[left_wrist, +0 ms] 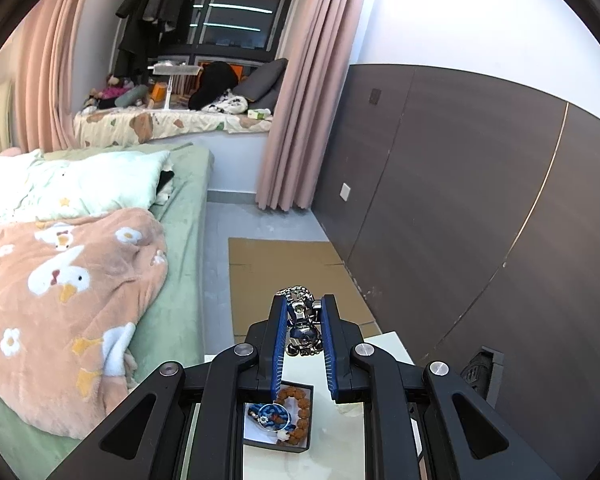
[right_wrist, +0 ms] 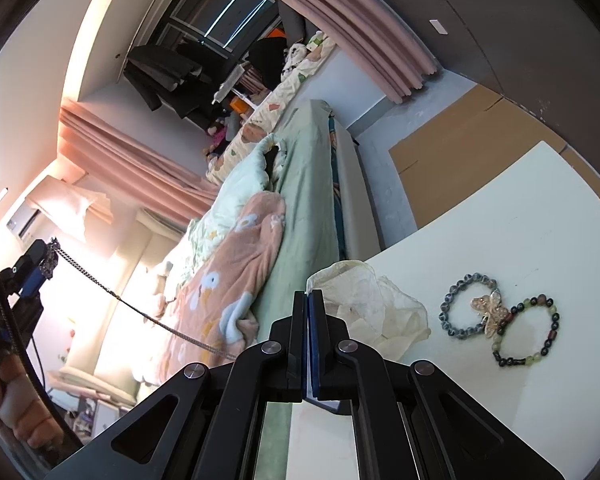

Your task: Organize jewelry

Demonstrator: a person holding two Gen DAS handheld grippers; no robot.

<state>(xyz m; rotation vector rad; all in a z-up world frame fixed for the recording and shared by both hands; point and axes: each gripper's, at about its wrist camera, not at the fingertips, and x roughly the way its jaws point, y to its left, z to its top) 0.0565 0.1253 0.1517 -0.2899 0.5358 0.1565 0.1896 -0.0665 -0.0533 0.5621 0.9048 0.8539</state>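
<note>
Left gripper [left_wrist: 303, 322] clamps a silver chain necklace [left_wrist: 300, 330] by its blue-and-silver pendant, held up above the black jewelry box [left_wrist: 278, 420] on the white table [left_wrist: 388, 344]; right gripper [right_wrist: 308, 300] has fingers pressed flat together, seemingly pinching the chain's far end, contact hidden; chain stretched taut between both; judgement: ease the tension, lower slowly, coil it into the box beside the wooden bead bracelet [left_wrist: 296, 412]; two bead bracelets [right_wrist: 500, 320] and a butterfly clip [right_wrist: 490, 312] wait on the table.
</note>
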